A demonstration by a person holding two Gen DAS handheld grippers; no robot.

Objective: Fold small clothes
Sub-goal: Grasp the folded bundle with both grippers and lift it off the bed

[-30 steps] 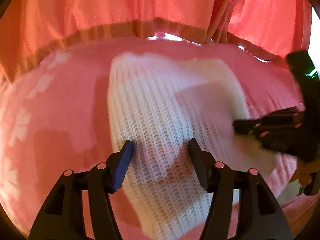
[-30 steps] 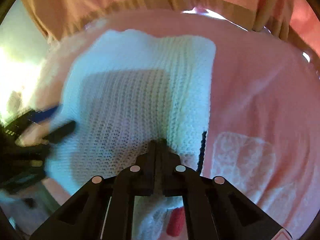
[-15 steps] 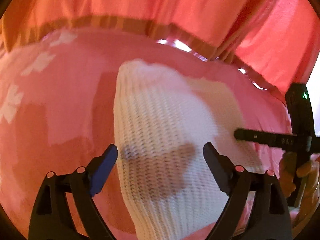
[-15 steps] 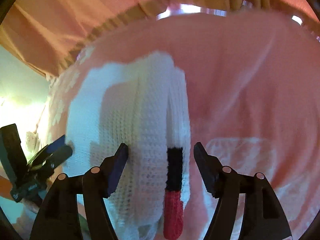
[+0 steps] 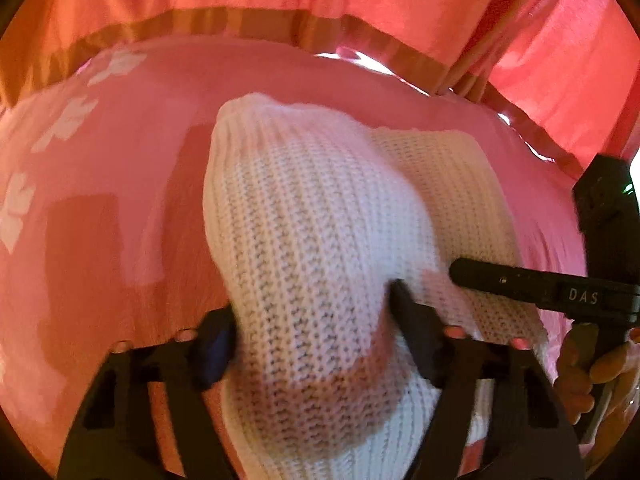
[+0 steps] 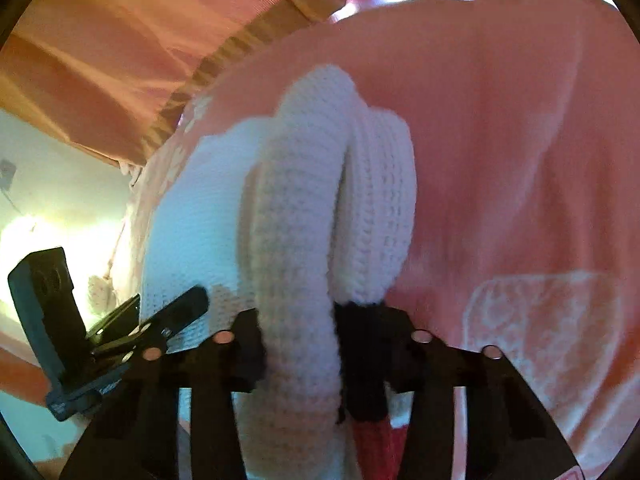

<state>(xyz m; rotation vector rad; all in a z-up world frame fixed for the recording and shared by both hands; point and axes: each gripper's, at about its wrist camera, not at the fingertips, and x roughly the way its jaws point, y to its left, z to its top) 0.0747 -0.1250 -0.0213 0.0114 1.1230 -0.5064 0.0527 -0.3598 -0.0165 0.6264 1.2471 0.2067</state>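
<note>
Jaws of both grippers clamp white knit.

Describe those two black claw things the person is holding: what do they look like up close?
Both are matte black plastic tools. The left gripper has two angular, triangular-framed fingers studded with small round pinkish rivets, and blue pads inside. The right gripper is built the same way; seen from the side, it carries white "DAS" lettering and a boxy black camera block with a tiny green light. A bare hand grips its handle.
</note>
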